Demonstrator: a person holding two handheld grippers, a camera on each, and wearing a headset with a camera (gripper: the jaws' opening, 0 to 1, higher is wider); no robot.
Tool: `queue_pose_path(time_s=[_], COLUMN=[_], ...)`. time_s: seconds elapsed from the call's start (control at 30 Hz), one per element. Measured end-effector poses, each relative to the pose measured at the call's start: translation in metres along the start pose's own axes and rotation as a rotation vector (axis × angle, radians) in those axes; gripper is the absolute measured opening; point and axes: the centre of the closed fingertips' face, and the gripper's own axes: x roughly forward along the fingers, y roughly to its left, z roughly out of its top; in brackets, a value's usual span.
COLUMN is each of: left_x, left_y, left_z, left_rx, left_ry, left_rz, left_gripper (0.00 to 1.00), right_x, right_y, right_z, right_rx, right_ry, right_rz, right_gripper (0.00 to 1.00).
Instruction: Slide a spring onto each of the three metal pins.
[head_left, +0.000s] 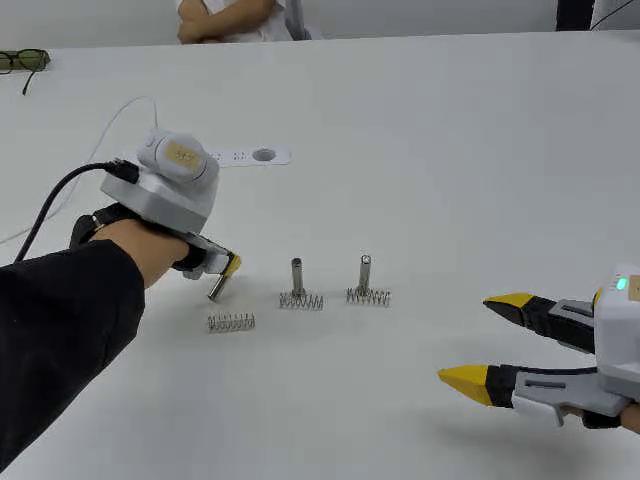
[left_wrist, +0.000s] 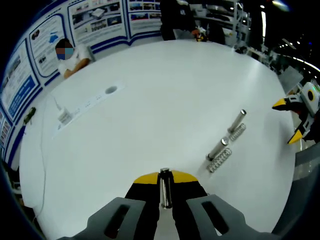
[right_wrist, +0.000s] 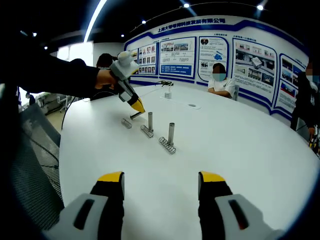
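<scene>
Yellow-tipped and clamped tight, the left gripper (head_left: 226, 268) in the head view grasps the held pin (head_left: 216, 288) by its upper end. The pin slants down toward the white bench (head_left: 430, 130); whether its lower end touches, I cannot tell. Just beside it lies the left spring (head_left: 231, 322), flat on the bench. The middle pin (head_left: 297, 275) and the right pin (head_left: 365, 271) stand upright, with the middle spring (head_left: 301, 300) and the right spring (head_left: 368, 296) each lying at a pin's foot, on no pin. The right gripper (head_left: 482, 340) hangs low at the right, jaws spread wide with nothing between them, well apart from the pins. A white power strip (head_left: 250, 156) lies farther back, glasses (head_left: 20, 60) near the far left edge, and a seated person (head_left: 230, 18) at the far side.

From the left gripper view, the jaws of the left gripper (left_wrist: 164, 176) are pressed on the held pin (left_wrist: 165, 190), which points straight ahead. The two standing pins and their springs lie off to the right, the right gripper (left_wrist: 296, 119) beyond them.

From the right gripper view, the right gripper (right_wrist: 161, 178) is released and wide open above bare bench. Ahead stand the two pins with all three springs, and the left gripper (right_wrist: 134, 104) is over the left spring. Blue-framed posters (right_wrist: 195, 52) line the wall.
</scene>
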Motion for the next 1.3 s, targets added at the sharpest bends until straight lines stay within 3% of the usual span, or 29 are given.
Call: queue_pose_path(time_s=[0.47, 1.03, 1.3], left_x=[-0.017, -0.037, -0.043], left_y=[0.001, -0.008, -0.007], left_z=[-0.001, -0.015, -0.022], left_rx=[-0.026, -0.057, -0.091], left_ry=[-0.055, -0.129, -0.202], left_rz=[0.013, 0.032, 0.046], left_gripper=[0.06, 0.07, 0.07], right_x=[0.001, 0.002, 0.003], right_y=[0.004, 0.009, 0.011], right_z=[0.005, 0.011, 0.011], right_rx=[-0.015, -0.038, -0.043], right_ry=[0.000, -0.001, 0.000], right_rz=[0.012, 0.028, 0.035], right_gripper=[0.61, 0.61, 0.61])
